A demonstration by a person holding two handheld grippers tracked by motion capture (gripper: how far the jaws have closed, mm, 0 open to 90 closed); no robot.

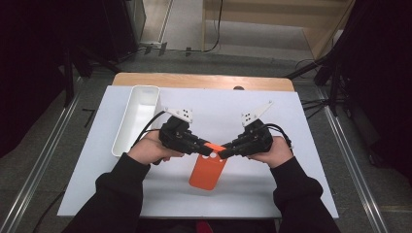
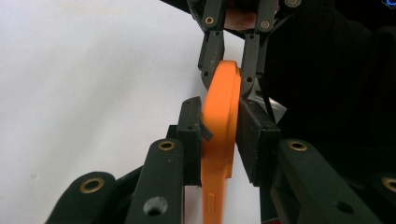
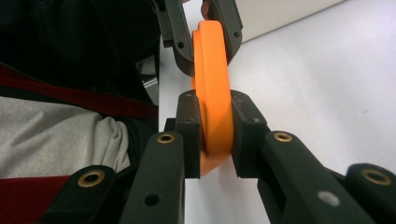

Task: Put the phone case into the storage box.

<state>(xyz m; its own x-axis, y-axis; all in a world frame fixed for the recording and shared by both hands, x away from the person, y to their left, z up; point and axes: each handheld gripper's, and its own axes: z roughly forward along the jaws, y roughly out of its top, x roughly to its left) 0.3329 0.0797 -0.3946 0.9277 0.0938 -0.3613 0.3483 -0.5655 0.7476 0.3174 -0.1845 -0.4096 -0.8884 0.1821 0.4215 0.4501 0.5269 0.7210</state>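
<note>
Case: orange phone case [image 1: 209, 171] hangs above the white sheet [image 1: 272, 194], right of the white tray [image 1: 137, 116].
Left gripper [image 1: 210, 146]: jaws clamped on its top edge.
Right gripper [image 1: 221, 152]: clamped beside it.
Risk: uneven pulling could twist the soft case loose.

One orange phone case [image 1: 209, 170] is here, hanging between two grippers: the left gripper [image 1: 210, 146] and the right gripper [image 1: 224, 152], one in each of the person's two hands. Each gripper has two black fingers [image 2: 191, 135] and one grey three-cornered plate. One white oblong tray [image 1: 124, 138] lies on one white sheet [image 1: 272, 189], which covers one wooden table [image 1: 194, 80].
</note>
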